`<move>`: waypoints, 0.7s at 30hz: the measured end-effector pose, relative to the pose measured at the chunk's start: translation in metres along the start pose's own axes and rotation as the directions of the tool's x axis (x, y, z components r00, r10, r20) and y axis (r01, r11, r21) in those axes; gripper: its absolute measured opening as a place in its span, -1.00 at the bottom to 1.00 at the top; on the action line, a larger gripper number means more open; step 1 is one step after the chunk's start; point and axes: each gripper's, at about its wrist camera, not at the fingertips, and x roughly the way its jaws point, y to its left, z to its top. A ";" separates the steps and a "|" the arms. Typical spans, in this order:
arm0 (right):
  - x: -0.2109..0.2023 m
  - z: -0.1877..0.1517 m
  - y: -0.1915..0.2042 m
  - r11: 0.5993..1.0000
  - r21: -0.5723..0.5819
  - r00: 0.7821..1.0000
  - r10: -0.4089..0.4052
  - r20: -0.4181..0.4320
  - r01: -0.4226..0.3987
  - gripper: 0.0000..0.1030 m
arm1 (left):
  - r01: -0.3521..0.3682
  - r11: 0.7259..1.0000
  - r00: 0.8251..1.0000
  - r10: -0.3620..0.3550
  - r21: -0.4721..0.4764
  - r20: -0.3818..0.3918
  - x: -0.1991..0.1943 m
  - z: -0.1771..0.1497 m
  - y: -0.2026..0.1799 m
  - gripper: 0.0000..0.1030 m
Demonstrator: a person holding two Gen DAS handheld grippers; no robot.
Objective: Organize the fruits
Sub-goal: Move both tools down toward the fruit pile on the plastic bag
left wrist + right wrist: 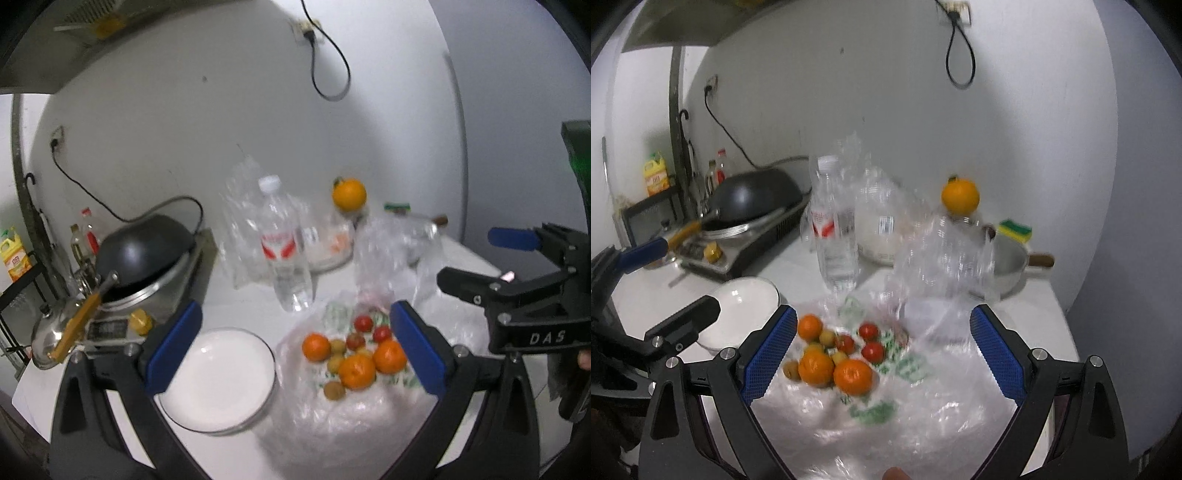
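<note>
On the white tabletop (236, 314), a crinkly plastic bag (886, 406) lies spread flat with the fruit piled on it, right of the empty glass bowl (218, 376). My left gripper (295, 347) and right gripper (884, 354) both hover released above it. The tangerines (356, 371) look firm enough to pinch across the middle; the cherry tomatoes (873, 350) are soft, slick and need a light touch.

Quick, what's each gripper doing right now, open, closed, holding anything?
Left gripper: open, holding nothing, above the fruit pile on the plastic bag.
Right gripper: open, holding nothing, over the same fruit.

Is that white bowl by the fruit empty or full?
Empty: the bowl shows only its bare white inside; the fruit lies beside it on plastic.
</note>
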 end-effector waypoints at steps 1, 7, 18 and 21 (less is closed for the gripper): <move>0.004 -0.004 -0.003 1.000 0.006 1.000 0.006 -0.010 -0.006 0.87 | 0.005 1.000 1.000 -0.004 0.012 -0.013 0.004 -0.003 -0.003 0.98; 0.030 -0.021 -0.015 0.999 0.005 0.995 0.037 -0.088 -0.037 0.57 | 0.022 0.997 0.995 -0.015 0.078 -0.094 0.030 -0.017 -0.020 0.97; 0.069 -0.046 -0.028 0.993 -0.016 0.965 0.112 -0.235 -0.119 0.27 | 0.074 0.988 0.973 -0.042 0.133 -0.227 0.077 -0.035 -0.038 0.74; 0.077 -0.050 -0.028 0.989 -0.015 0.956 0.139 -0.260 -0.148 0.25 | 0.091 0.986 0.966 -0.053 0.141 -0.254 0.087 -0.039 -0.041 0.64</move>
